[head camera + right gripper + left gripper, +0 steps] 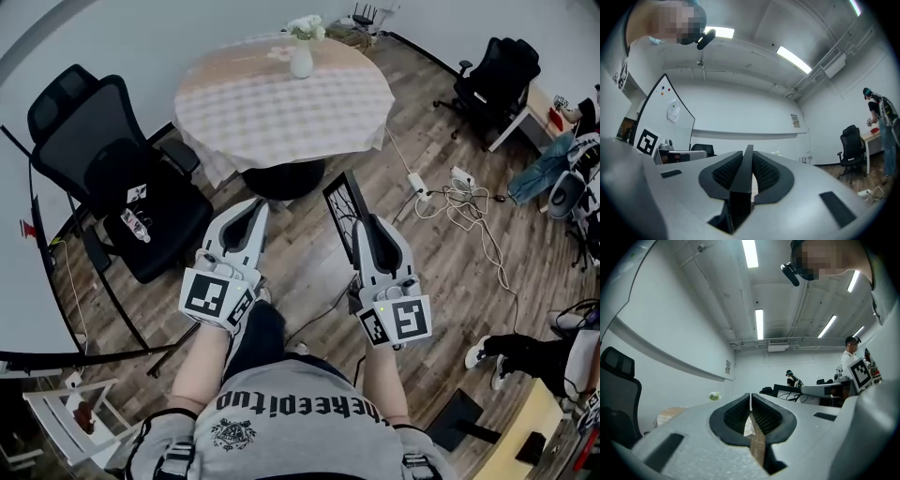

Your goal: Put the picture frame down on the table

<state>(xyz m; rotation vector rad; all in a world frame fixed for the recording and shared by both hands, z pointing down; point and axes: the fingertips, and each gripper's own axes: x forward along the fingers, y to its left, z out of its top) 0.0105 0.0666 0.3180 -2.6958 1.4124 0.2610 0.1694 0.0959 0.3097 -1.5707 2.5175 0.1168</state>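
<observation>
The round surface (281, 103), under a pale checked cloth (217, 161), stands far in the middle. A white vase (301, 60) of flowers sits near its far edge. On the wooden floor (441, 281) to the right lie a power strip (416, 185) and tangled cables (469, 208).

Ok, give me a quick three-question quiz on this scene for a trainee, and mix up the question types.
1. True or false: the picture frame already lies on the table.
2. Which one grips the frame? A: the left hand-held gripper. B: the right hand-held gripper.
3. Fill in: the vase on the table holds white ____.
Key: 1 false; 2 B; 3 flowers.
</observation>
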